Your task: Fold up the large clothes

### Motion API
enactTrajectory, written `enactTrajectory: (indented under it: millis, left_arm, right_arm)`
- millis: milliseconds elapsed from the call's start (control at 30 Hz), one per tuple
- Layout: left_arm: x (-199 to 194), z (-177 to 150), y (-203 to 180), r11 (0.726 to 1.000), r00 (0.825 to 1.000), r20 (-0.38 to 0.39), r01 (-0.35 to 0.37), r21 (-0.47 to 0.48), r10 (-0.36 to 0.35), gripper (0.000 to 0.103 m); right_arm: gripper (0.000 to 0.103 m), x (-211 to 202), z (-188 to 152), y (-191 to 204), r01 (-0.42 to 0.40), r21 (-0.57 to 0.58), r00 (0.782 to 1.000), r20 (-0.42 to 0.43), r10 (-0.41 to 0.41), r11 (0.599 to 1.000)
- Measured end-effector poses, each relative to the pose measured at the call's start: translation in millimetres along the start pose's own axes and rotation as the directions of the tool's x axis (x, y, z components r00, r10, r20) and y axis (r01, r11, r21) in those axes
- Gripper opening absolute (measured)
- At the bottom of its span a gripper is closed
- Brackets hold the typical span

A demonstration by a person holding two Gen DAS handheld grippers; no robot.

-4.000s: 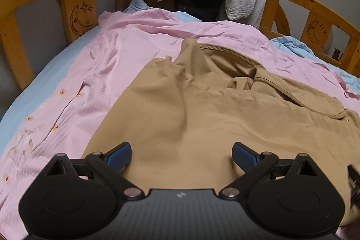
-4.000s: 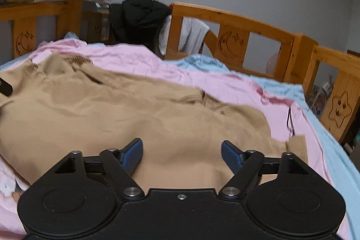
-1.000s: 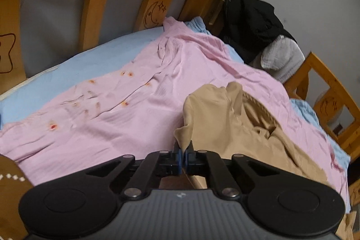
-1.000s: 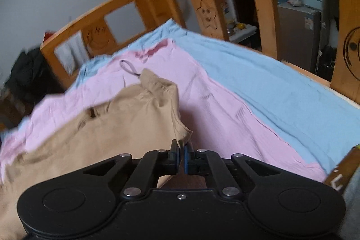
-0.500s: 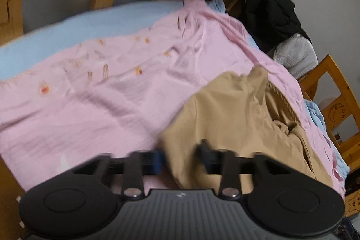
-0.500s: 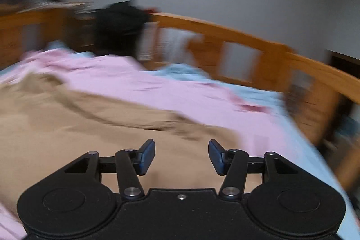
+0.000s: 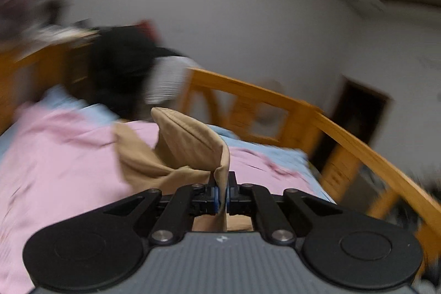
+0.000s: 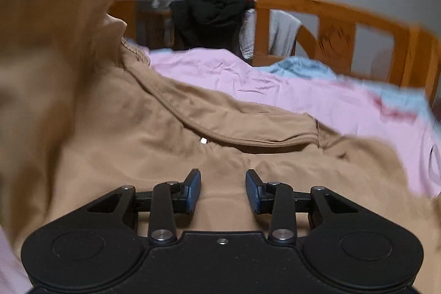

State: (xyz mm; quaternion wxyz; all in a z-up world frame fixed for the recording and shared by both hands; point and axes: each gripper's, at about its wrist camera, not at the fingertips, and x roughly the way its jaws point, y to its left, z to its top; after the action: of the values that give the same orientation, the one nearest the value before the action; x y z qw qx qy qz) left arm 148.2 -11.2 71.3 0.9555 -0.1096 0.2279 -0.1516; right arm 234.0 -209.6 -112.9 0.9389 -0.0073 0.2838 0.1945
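Observation:
A large tan garment (image 8: 115, 128) lies on the pink sheet (image 8: 303, 92) of a wooden bed. My left gripper (image 7: 222, 196) is shut on an edge of the tan garment (image 7: 190, 139) and holds it lifted, so a fold of cloth stands up in front of the fingers. In the right wrist view that raised part hangs at the upper left. My right gripper (image 8: 222, 190) is open and empty, low over the flat tan cloth, near a seam with a small metal snap (image 8: 203, 140).
The bed has orange wooden rails (image 8: 344, 18) along the far side and right (image 7: 358, 145). Black and white clothes (image 8: 215, 15) hang over the far rail. A light blue sheet (image 8: 303, 68) shows under the pink one. A dark doorway (image 7: 358, 117) is beyond the rail.
My left gripper opened half a second ago, then shut on the garment's edge and swung up and right with it. My right gripper stayed open and dropped closer to the tan cloth.

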Motion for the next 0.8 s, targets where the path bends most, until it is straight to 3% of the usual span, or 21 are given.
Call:
enactTrajectory:
  millis: [100,200,233,333,533,633,800]
  left_arm:
    - [26.9,-0.2,-51.6,0.982,0.995,-0.073,0.082,0.168,-0.071,0.003]
    - [50.8,-13.2,-89.0,0.952,0.984,-0.148,0.136,0.275,-0.098,0.003]
    - [57.0,-18.7,-96.7,0.946,0.980,-0.169,0.149,0.286,-0.103,0.003]
    - [74.0,-34.5,-114.4,0.937,0.963,-0.237,0.194,0.290,-0.126,0.003]
    - [96.3,-67.4,-138.5,0.902,0.922,-0.342,0.296,0.314,-0.184,0.003]
    - [108.1,-84.8,-145.7,0.885,0.897,-0.393,0.340,0.319,-0.203,0.003]
    - [124.3,-108.9,-159.6,0.869,0.860,-0.451,0.398,0.294,-0.241,0.003]
  right_arm:
    - [0.038,-18.2,13.1,-44.9,-0.036,0.256,0.999,0.010,0.034,0.966]
    - [0.043,-47.8,28.6,-97.2,-0.081,0.483,0.997,0.044,0.068,0.872]
    - [0.049,-58.7,32.2,-113.9,-0.114,0.539,0.993,0.069,0.091,0.835]
    - [0.075,-92.2,40.7,-160.8,-0.204,0.652,0.979,0.130,0.157,0.730]
    - [0.087,-106.7,40.6,-212.1,-0.345,0.782,0.915,0.156,0.373,0.519]
    - [0.090,-96.0,40.5,-210.8,-0.354,0.794,0.895,0.135,0.424,0.494]
    - [0.091,-78.7,39.2,-197.0,-0.326,0.749,0.904,0.067,0.423,0.577]
